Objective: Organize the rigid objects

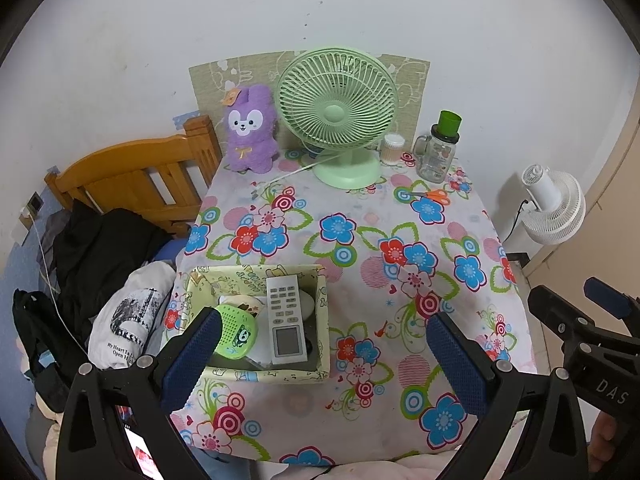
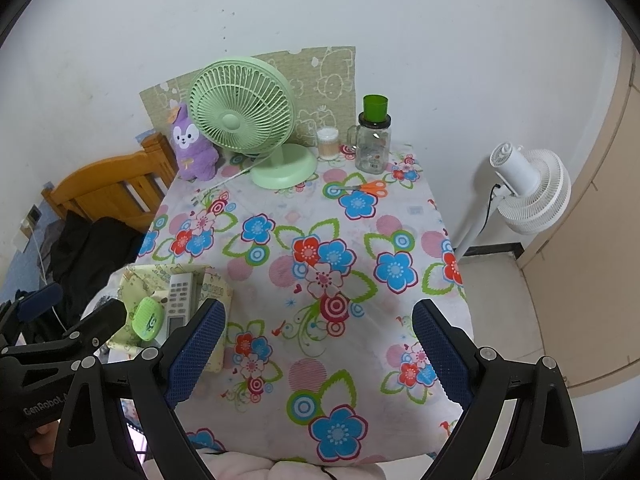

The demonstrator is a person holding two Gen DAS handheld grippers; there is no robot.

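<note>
Hovering wide and empty: left gripper [image 1: 324,356], right gripper [image 2: 320,354]. Near left, box [image 1: 324,320] holding remote [image 1: 286,322] and green case [image 1: 236,330]. Far edge: scissors [image 2: 370,188], jar [image 2: 373,152], fan [image 2: 256,128], plush rabbit [image 2: 192,144]. Path unobstructed over floral tablecloth [image 2: 320,240].

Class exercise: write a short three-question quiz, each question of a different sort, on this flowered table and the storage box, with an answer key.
1. True or false: the white remote control lies inside the fabric box.
2. Multiple choice: the orange scissors lie nearest to A) the purple plush toy B) the glass jar C) the box.
3. Fill in: both tongs, left and right, are ____ and hold nothing.

Key: 1 true; 2 B; 3 open.
</note>
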